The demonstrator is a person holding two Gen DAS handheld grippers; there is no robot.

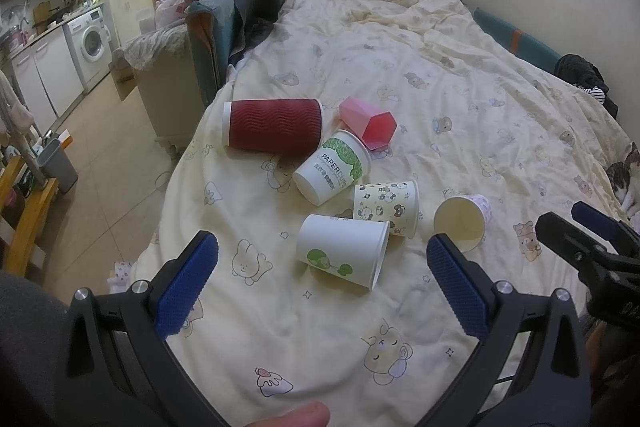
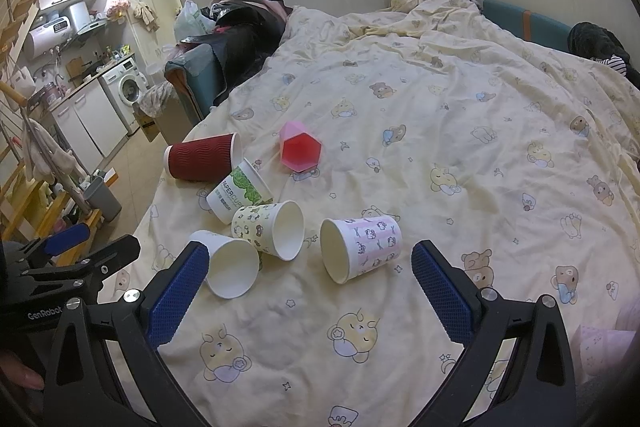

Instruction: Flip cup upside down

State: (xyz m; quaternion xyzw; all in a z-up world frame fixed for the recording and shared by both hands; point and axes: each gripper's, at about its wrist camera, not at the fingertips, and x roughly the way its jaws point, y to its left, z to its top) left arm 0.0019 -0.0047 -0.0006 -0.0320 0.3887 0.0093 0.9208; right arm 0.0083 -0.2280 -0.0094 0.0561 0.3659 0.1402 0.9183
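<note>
My left tool (image 1: 322, 291) and right tool (image 2: 310, 291) both hover released, their blue fingers spread wide with nothing between them, above the bed (image 2: 460, 155). Just ahead, six cups lie on their sides on the cream quilt: a white cup with green print (image 1: 342, 251), a pink patterned cup (image 2: 362, 249) apart to its right, a cartoon cup (image 2: 268, 231), then a "PAPERCUP" cup (image 1: 332, 167). Farthest are a dark red ribbed cup (image 1: 272, 125) and a pink faceted cup (image 2: 300, 151).
</note>
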